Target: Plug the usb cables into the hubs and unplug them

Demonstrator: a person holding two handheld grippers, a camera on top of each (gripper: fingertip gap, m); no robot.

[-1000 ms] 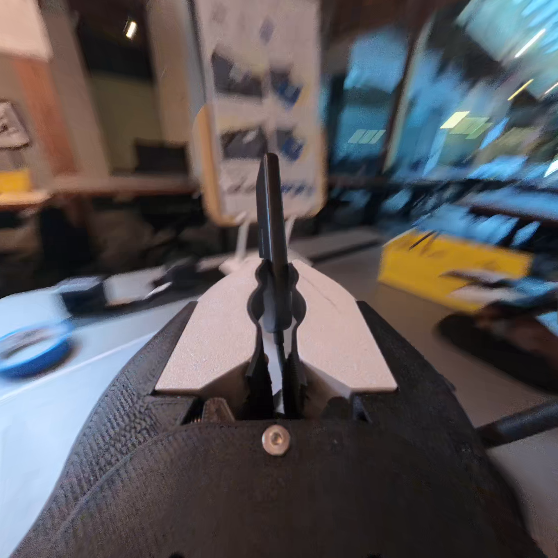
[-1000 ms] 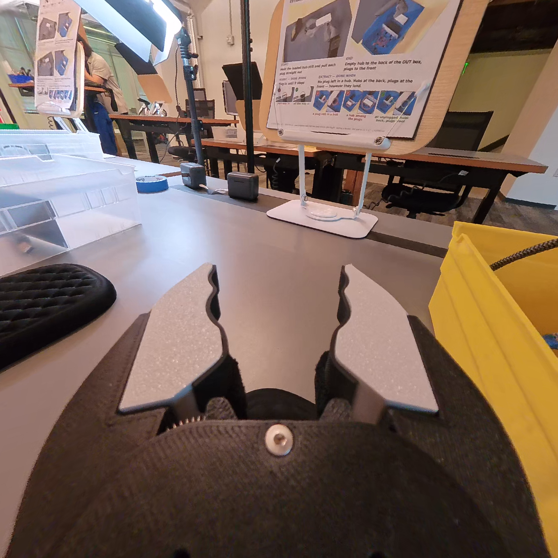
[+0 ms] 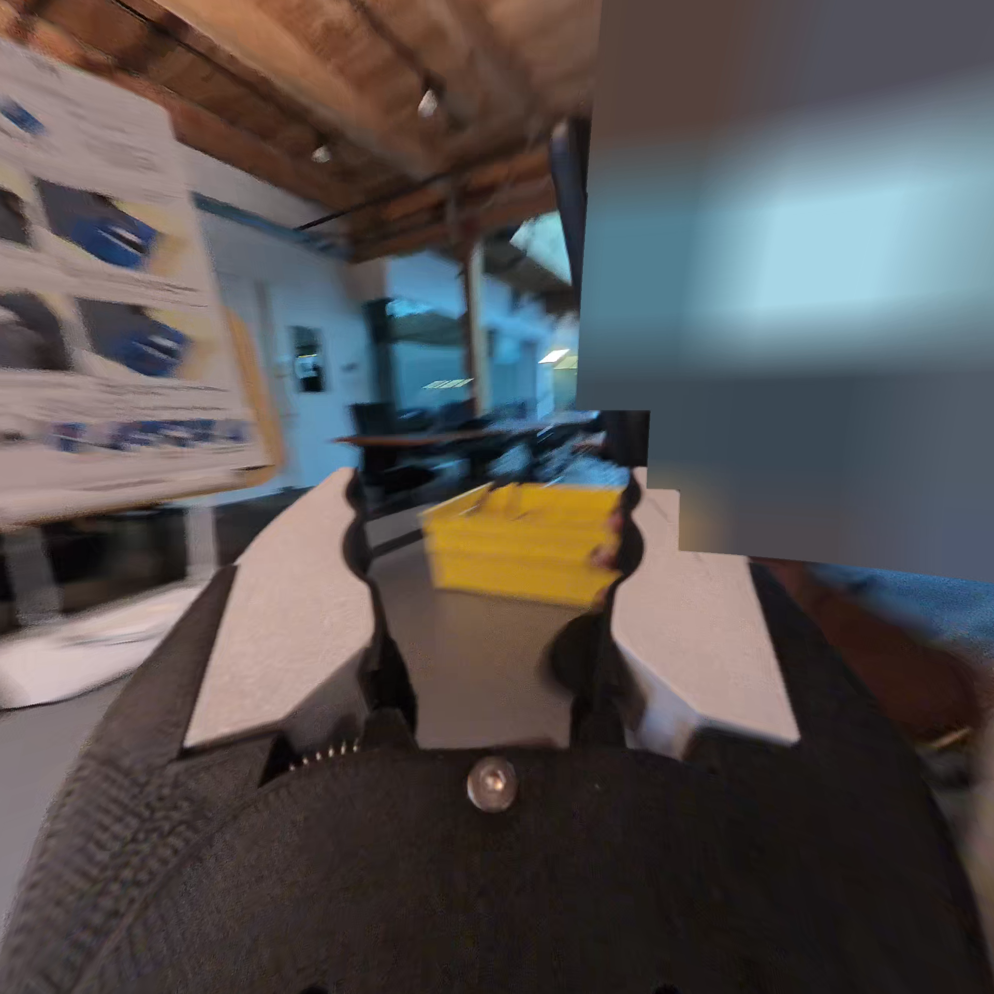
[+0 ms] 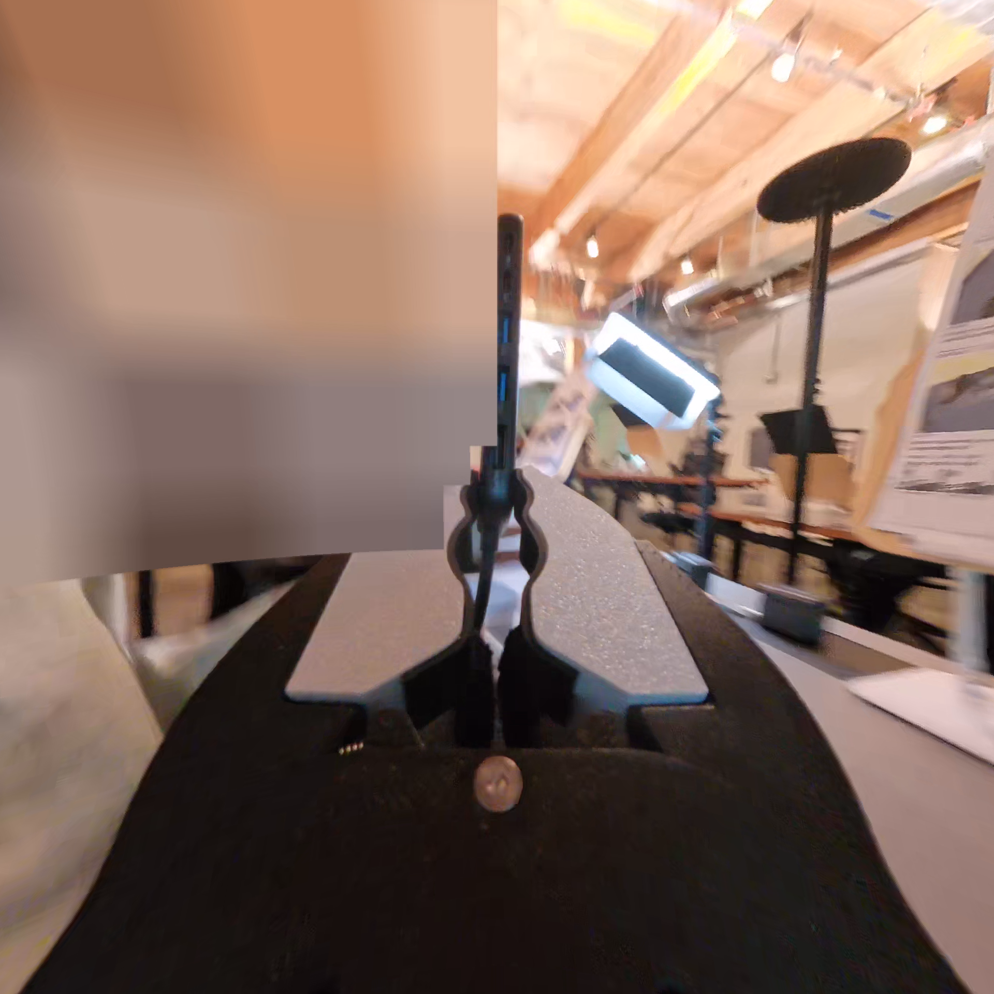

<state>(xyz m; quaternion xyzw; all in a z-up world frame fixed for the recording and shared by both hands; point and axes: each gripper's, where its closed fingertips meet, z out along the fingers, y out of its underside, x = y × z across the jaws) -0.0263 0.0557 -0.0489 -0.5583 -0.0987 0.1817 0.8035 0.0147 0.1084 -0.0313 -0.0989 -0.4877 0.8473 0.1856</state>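
My right gripper (image 4: 497, 478) is shut on the lower end of a slim black usb hub (image 4: 510, 322). The hub stands upright past the fingertips, with blue ports showing along its edge. Its black cable (image 4: 481, 581) runs down between the fingers. My left gripper (image 3: 490, 484) is open and empty above the grey table (image 3: 473, 672). It points toward a yellow bin (image 3: 516, 548) that stands ahead of it. No loose usb cable plug shows in either view. Both views are blurred by motion.
An instruction board on a stand (image 3: 107, 301) is left of the left gripper, with its white base (image 3: 70, 661) on the table. In the right wrist view the board (image 4: 957, 376) is far right, with a small dark box (image 4: 793, 613) and a black pole (image 4: 817, 333) behind.
The hub has gone from my left gripper to my right. The left has opened and swung toward the yellow bin. The right has shut on the hub and tilted upward.
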